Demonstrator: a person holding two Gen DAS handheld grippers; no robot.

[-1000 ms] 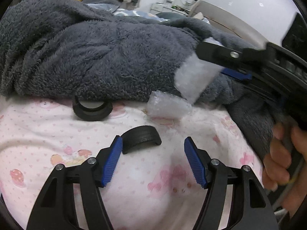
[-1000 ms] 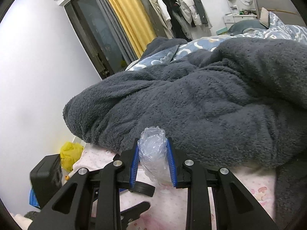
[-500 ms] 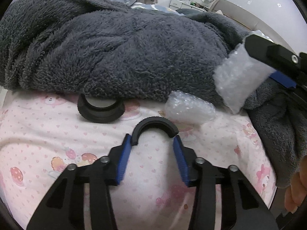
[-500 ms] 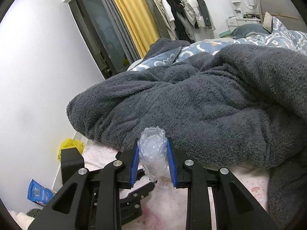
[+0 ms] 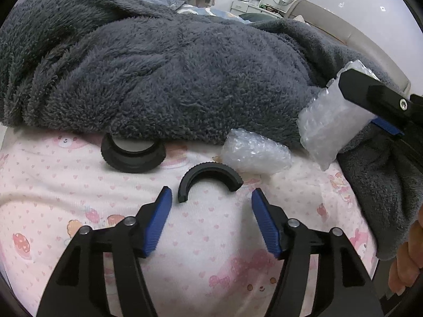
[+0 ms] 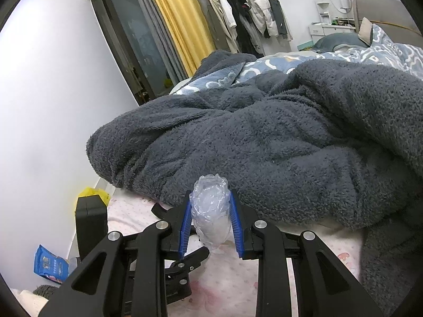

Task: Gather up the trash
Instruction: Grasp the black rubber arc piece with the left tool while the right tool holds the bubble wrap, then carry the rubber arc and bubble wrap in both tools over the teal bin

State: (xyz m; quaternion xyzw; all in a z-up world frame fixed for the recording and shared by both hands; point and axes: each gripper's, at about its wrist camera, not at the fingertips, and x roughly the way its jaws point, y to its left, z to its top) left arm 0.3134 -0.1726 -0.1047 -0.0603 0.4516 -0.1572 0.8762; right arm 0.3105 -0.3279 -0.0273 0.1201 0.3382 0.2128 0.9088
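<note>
My left gripper (image 5: 211, 198) is open and empty, just short of a black half-ring piece (image 5: 210, 178) lying on the pink patterned sheet (image 5: 211, 237). A black round ring (image 5: 133, 154) lies to its left at the blanket's edge. A wad of bubble wrap (image 5: 255, 154) lies on the sheet to the right. My right gripper (image 6: 211, 227) is shut on another piece of bubble wrap (image 6: 211, 211), held above the sheet; it shows in the left wrist view (image 5: 330, 126) at the right.
A big dark grey fleece blanket (image 5: 171, 74) is heaped across the bed behind the items. A yellow bag (image 6: 92, 194) and a blue packet (image 6: 50, 262) lie on the floor by the wall at the left. Clothes (image 6: 246, 13) hang at the back.
My left gripper narrowed around the half-ring, then opened wide again and backed off slightly, leaving it on the sheet. My right gripper stayed shut on its bubble wrap and drifted right and up.
</note>
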